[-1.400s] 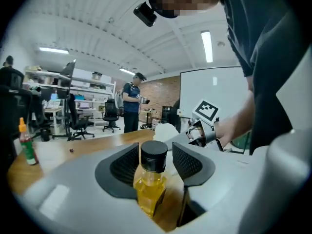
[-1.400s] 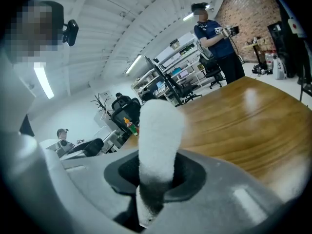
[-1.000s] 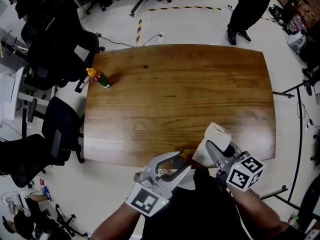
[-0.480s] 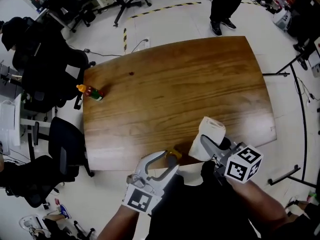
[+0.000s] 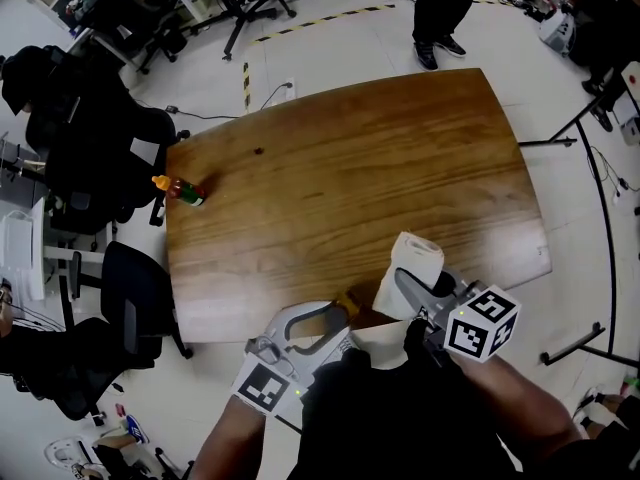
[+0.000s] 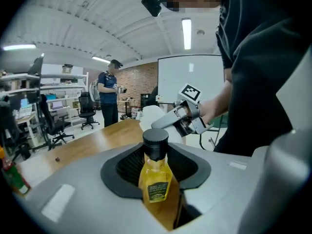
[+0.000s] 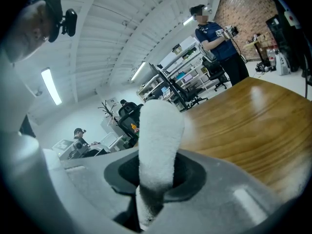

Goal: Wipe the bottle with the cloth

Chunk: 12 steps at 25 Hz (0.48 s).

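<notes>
Wooden bench (image 5: 350, 158) among office chairs (image 5: 130, 288). Left gripper (image 5: 330, 323), jaws just closing, clamps a bottle (image 6: 156, 179) of yellow liquid; right gripper (image 5: 403, 280) clamps a cloth (image 7: 158, 140).

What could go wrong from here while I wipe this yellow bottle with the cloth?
1. The jaws of the left gripper have just been closing on the bottle, which sits between them by the near edge of the table. If that grip is light, a push from the cloth may twist it or knock it off.
2. The right gripper pinches the cloth near one end, so the roll may bend away or pull out while rubbing.
</notes>
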Available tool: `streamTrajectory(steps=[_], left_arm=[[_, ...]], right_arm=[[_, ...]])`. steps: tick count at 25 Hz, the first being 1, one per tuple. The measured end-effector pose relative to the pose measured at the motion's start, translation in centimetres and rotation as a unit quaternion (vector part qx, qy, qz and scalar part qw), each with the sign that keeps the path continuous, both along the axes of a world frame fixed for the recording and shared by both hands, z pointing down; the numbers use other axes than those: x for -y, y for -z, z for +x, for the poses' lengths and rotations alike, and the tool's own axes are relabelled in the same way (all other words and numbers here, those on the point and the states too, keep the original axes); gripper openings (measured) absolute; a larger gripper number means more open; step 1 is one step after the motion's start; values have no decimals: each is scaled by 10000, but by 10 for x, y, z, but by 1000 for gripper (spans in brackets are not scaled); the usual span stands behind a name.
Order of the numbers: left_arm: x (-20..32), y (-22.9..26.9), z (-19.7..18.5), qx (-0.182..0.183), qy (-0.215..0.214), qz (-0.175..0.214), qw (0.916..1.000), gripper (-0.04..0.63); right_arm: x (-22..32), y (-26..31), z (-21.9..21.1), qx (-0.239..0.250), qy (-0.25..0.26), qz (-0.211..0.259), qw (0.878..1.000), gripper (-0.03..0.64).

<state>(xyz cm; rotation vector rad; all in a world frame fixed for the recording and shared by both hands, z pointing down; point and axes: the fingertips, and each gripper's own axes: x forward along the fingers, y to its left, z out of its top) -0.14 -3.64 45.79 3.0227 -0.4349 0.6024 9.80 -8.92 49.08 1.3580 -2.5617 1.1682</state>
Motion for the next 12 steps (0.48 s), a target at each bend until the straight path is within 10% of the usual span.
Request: streamTrajectory(steps=[6,12], left_arm=[[-5,-3,0,63,-928,-257,9953,166],[-2,-4,3,165,-897,-308,9954,168]], right_arm=[[-5,4,-4,-11,36,26,10000,75],[-8,8,1,-59,-22,45,10000,75]])
